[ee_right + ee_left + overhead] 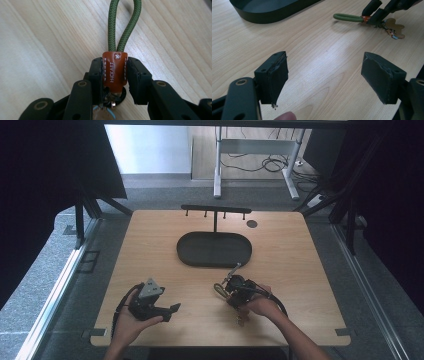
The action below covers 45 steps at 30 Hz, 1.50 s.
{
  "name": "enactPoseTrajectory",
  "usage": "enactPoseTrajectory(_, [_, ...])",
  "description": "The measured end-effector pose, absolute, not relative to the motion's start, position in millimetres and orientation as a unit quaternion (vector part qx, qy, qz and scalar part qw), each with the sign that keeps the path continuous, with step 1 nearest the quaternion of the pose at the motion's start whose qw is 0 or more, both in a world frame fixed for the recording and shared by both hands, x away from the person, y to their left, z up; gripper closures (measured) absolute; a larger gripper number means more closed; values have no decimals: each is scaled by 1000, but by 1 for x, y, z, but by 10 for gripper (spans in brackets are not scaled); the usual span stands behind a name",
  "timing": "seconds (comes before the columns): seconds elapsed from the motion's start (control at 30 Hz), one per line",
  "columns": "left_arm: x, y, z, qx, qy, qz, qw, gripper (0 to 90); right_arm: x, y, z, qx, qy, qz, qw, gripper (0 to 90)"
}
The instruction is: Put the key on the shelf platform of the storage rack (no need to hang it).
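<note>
The right gripper [115,71] has its jaws closed on the brown leather tab [114,68] of a keychain, one pad on each side of the tab. The keychain's green cord loop [125,25] runs straight on from the jaws, so its long axis continues the gripper's own line. In the high view that line points up and left toward the black oval tray [214,249] and the hook rack [216,211] at the far middle of the bench [150,240]; the right hand [260,306] is plainly the nearer one. The left gripper [324,75] rests at the near left, jaws wide open on nothing. Its view shows the bear-shaped charm [394,28] lying on the bench behind the tab.
</note>
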<state>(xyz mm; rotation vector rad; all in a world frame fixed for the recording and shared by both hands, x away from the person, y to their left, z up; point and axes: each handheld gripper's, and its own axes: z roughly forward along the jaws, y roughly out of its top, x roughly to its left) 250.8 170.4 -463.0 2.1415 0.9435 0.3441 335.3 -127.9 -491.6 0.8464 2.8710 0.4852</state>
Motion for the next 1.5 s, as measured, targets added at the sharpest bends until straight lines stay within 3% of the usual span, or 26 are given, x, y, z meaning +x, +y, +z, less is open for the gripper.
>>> enactPoseTrajectory(0.47, [251,169,-463,839,366,134,380,219,334,-141,-445,279,937,198,73,669])
enactPoseTrajectory(1.5, [251,170,-463,839,369,134,377,219,360,-140,-409,263,944,175,95,669])
